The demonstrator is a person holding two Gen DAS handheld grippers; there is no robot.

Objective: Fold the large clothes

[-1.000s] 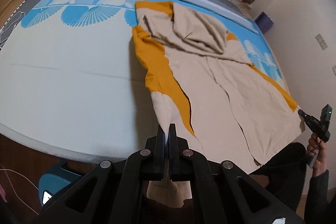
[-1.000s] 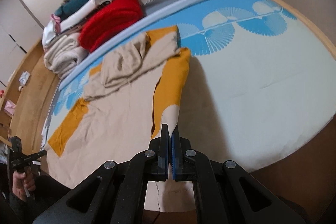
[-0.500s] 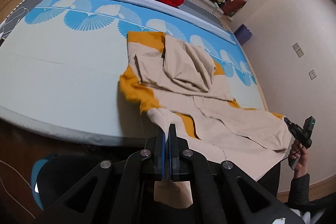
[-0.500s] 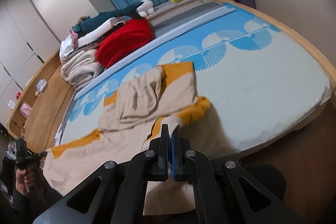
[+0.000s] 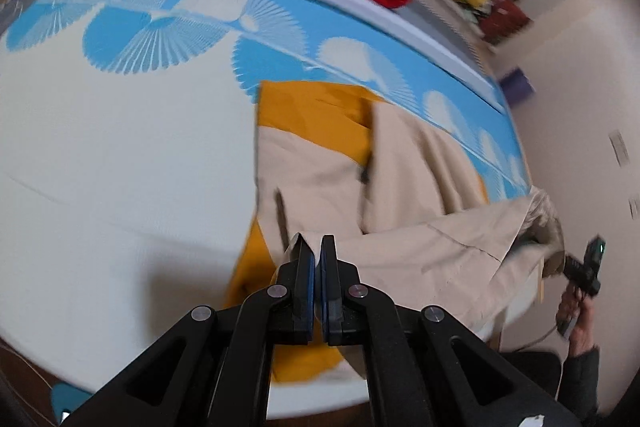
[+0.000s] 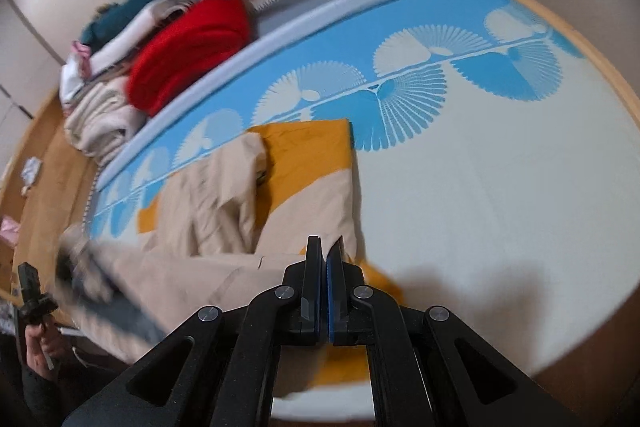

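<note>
**Hem carried up over garment body**

Since the earlier frame, both grippers brought the hem forward over the beige-and-orange garment point(image 5: 320, 187) on the bed point(image 5: 120, 167). Left gripper point(image 5: 316, 247) and right gripper point(image 6: 325, 251) were clenched on fabric, garment lying ahead of both.

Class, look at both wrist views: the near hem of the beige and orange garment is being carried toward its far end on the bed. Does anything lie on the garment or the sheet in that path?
Nothing visible does. The garment ahead of both claws carries only its own folded cloth, and the red blanket lies beyond it.
</note>
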